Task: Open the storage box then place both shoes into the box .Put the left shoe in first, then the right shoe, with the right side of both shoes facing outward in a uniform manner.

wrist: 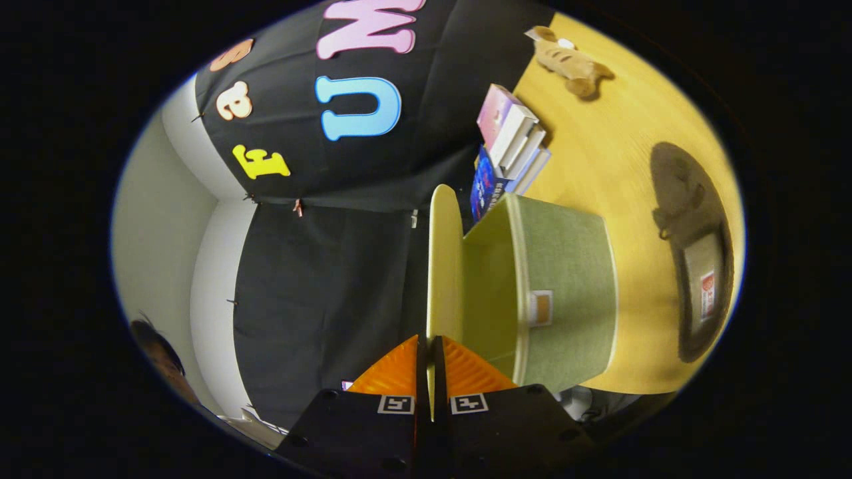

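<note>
The view is rolled about a quarter turn, so the table runs up the right side. A green fabric storage box (566, 293) stands on the yellow wooden table (619, 166). Its pale yellow-green lid (444, 266) is swung up clear of the box mouth and seen edge-on. My gripper (429, 352) is shut on the lid's edge, both fingers pressing on it. Beyond the box, a dark shoe (699, 259) lies on its side on the table, its insole showing.
A stack of books (512, 146) sits by the booth wall behind the box. A tan plush toy (569, 63) lies farther along the table. A person's head (160, 359) shows beside the white wall.
</note>
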Motion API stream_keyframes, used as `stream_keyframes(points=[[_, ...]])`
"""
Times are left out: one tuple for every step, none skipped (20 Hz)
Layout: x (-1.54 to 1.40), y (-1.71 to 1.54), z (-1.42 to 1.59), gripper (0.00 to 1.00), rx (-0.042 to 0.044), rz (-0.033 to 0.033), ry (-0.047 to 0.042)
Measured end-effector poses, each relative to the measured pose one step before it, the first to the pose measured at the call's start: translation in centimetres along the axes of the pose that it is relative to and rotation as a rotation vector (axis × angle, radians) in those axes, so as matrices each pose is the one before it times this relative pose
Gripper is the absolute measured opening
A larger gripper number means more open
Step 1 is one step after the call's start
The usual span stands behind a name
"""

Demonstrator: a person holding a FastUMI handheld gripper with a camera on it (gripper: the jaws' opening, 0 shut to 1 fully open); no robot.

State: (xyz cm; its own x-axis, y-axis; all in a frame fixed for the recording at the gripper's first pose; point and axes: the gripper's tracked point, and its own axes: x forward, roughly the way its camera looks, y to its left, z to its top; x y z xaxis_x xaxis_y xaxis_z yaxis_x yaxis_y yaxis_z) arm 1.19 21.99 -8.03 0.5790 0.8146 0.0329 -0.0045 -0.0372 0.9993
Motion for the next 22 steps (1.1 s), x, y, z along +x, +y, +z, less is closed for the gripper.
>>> stream_keyframes(points=[[0.761,1.26,0.276,0.05,-0.01477,0.00471,-0.00341],[0.695,1.439,0.082,0.05,-0.01538,0.00494,-0.0025],[0.975,1.213,0.202,0.05,-0.01901,0.00205,-0.0036],[0.832,1.323,0.006,0.05,-0.0175,0.00357,-0.00084],[1.179,1.048,0.046,0.05,-0.01532,0.00158,0.00034],[1.119,1.184,-0.152,0.05,-0.01239,0.00579,0.00199],[1.231,1.146,-0.133,0.05,-0.00943,0.00862,0.00483],[1.327,0.927,-0.41,0.05,-0.00982,0.00679,0.01239],[1.355,0.72,-0.5,0.05,-0.00852,0.00296,0.01597],[1.49,0.401,-0.642,0.05,-0.01292,-0.00189,0.01879],[1.531,0.175,-0.736,0.05,-0.01377,-0.00592,0.02435],[1.545,0.218,-0.792,0.05,-0.00665,-0.00175,0.01791],[1.48,-0.077,-0.582,0.05,0.00053,-0.00257,0.01834],[1.535,-0.231,-0.705,0.05,0.00066,-0.00747,0.01866],[1.451,-0.375,-0.615,0.05,0.00274,-0.01038,0.0169],[1.424,-0.295,-0.501,0.05,0.00907,-0.00445,0.01363],[1.292,0.006,-0.353,0.06,0.0164,0.00665,0.00743],[1.022,0.09,-0.522,0.05,0.01853,0.0103,0.01044],[1.095,-0.256,-0.528,0.05,-0.00023,-0.01077,0.01401],[0.679,-0.336,-0.188,0.09,-0.01318,-0.00994,0.00881],[0.359,-0.221,-0.4,0.22,-0.00956,-0.00706,0.01171],[0.272,-0.157,-0.482,0.36,-0.00127,-0.00529,0.0082]])
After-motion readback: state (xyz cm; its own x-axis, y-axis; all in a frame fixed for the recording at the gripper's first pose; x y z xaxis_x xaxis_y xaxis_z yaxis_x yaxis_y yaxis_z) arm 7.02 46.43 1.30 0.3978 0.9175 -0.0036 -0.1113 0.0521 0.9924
